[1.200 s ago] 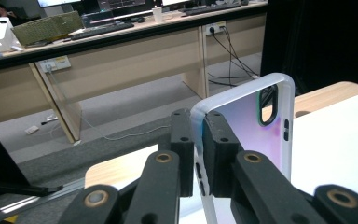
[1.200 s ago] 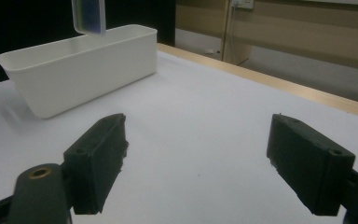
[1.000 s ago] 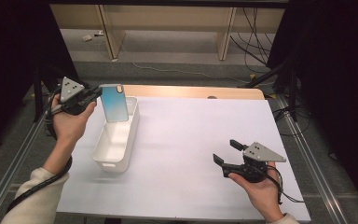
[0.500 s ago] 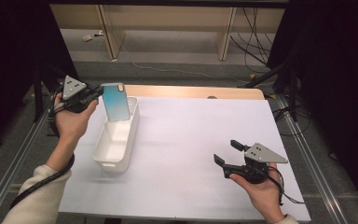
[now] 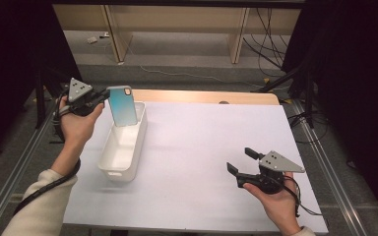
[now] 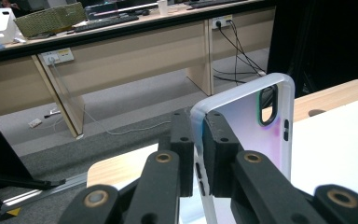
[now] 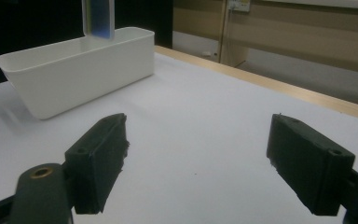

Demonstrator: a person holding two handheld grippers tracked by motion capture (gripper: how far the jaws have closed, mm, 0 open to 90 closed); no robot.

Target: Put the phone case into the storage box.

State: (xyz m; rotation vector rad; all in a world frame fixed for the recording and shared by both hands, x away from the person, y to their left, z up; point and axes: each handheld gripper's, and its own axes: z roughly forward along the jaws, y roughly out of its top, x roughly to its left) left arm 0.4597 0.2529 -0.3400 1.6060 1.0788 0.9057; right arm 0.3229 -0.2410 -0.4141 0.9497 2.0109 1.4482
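My left gripper [image 5: 102, 94] is shut on the edge of a phone case [image 5: 122, 105], translucent with a blue-to-pink tint and a white rim. It holds the case upright over the far end of a white rectangular bin [image 5: 118, 156]. In the left gripper view the two pads clamp the rim of the phone case [image 6: 254, 126] near its camera cutout, at the left gripper [image 6: 200, 156]. My right gripper [image 5: 241, 161] rests low over the white table sheet at the right, open, with nothing between its fingers. The right gripper view looks past the right gripper [image 7: 198, 168] at the bin [image 7: 74, 70] and the case [image 7: 98, 18] above it.
A white sheet [image 5: 202, 147] covers the wooden table [image 5: 202, 96]. Metal rails [image 5: 325, 162] run along both sides. Beyond the table stand wooden desks [image 6: 121, 51] with cables on the floor.
The left gripper with the phone case has shifted slightly, staying above the bin's far end. The right gripper has not moved.
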